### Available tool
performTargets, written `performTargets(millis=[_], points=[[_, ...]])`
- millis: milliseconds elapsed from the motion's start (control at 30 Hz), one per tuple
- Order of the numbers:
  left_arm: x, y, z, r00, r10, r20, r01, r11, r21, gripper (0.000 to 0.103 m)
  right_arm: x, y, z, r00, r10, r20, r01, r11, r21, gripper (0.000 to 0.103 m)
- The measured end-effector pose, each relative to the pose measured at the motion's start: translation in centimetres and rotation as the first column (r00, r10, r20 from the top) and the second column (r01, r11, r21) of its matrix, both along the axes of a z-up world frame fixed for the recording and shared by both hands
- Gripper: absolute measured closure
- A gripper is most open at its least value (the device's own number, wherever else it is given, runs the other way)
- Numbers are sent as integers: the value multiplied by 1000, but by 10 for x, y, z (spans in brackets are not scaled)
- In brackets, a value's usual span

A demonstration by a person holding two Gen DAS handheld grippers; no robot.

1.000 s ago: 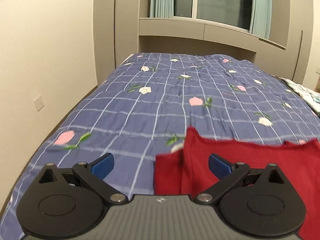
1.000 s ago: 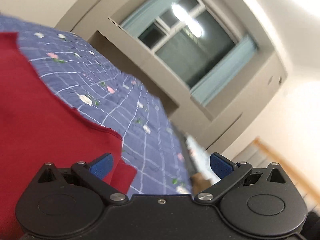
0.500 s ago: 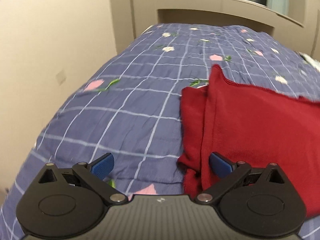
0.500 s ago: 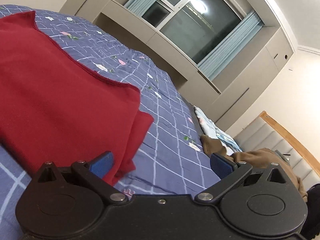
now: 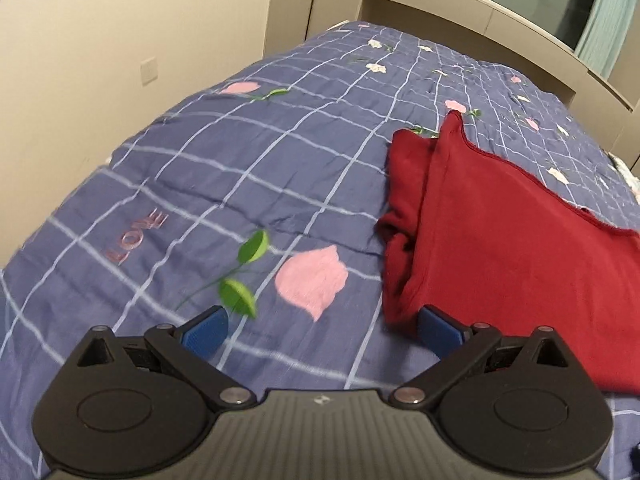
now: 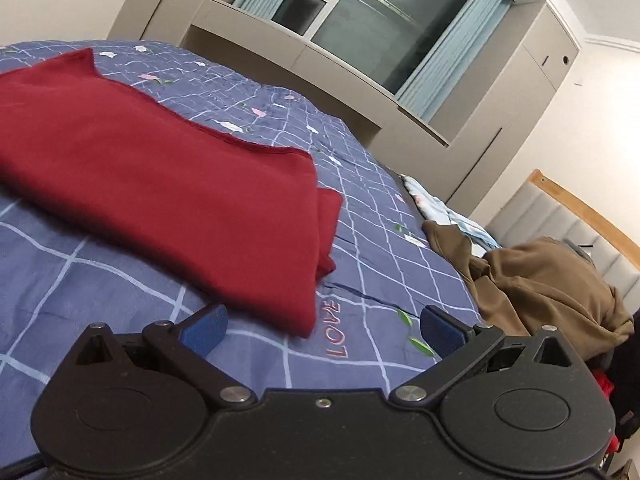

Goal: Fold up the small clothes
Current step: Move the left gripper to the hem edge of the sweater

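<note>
A dark red garment [image 5: 508,224] lies folded flat on the blue checked bedspread [image 5: 248,168], its left sleeve tucked under at the left edge. My left gripper [image 5: 322,330] is open and empty, just short of the garment's near left corner. In the right wrist view the same garment [image 6: 168,184] lies to the left and ahead, its right sleeve folded under. My right gripper [image 6: 322,330] is open and empty, just short of the garment's near right corner.
A brown garment [image 6: 536,280] and a light patterned cloth [image 6: 448,208] lie on the bed's right side. A wall [image 5: 100,60] runs close along the bed's left edge. A headboard ledge and window [image 6: 360,12] stand beyond the bed.
Both grippers have drawn back toward me from the red garment, staying open. The views tilted down, so more bedspread shows in front of the garment.
</note>
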State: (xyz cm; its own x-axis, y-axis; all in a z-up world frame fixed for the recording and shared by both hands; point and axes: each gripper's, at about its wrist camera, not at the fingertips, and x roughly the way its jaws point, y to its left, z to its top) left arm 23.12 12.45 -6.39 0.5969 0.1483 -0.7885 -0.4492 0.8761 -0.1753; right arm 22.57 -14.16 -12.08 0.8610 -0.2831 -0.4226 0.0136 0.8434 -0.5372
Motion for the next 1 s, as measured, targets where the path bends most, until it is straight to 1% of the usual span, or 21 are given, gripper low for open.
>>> performTargets(millis=[100,167,233,300,400,500,633,733,867,900,1000], points=[[-12,3,3,1000,8,8,-7,999,-37,0,-7,4,7,1000,1,18,-2,1000,17,1],[-18,1,6,999,-4,35,6,999,-51,0,-13,7,11,999,12,47,-14,999,29,1],[-23,-4,8,998,-22,66,26,998,-56,0,-15,14,17,996,46,81,-49,998,40,1],[-23,-9,10,996,-41,77,45,998,-54,0,-14,24,23,990,94,101,-98,994,40,1],[-21,-17,12,994,-67,89,72,996,-45,0,1,45,30,979,165,123,-170,985,30,1],[-18,-21,11,993,-74,92,78,996,-42,1,24,70,31,958,241,155,-243,970,-6,1],[-15,-22,10,994,-78,83,81,996,-34,1,65,104,24,935,326,139,-321,945,-52,1],[-12,-17,8,995,-66,79,70,997,-37,0,88,120,16,925,360,119,-351,932,-88,1],[-10,-9,6,996,-50,76,54,997,-47,0,101,128,-6,925,375,53,-367,922,-127,1],[-8,-7,6,996,-47,75,51,997,-50,0,101,128,-11,925,377,50,-369,921,-126,1],[-5,-4,3,997,-38,67,42,997,-57,0,100,128,-11,924,378,53,-370,921,-123,1]])
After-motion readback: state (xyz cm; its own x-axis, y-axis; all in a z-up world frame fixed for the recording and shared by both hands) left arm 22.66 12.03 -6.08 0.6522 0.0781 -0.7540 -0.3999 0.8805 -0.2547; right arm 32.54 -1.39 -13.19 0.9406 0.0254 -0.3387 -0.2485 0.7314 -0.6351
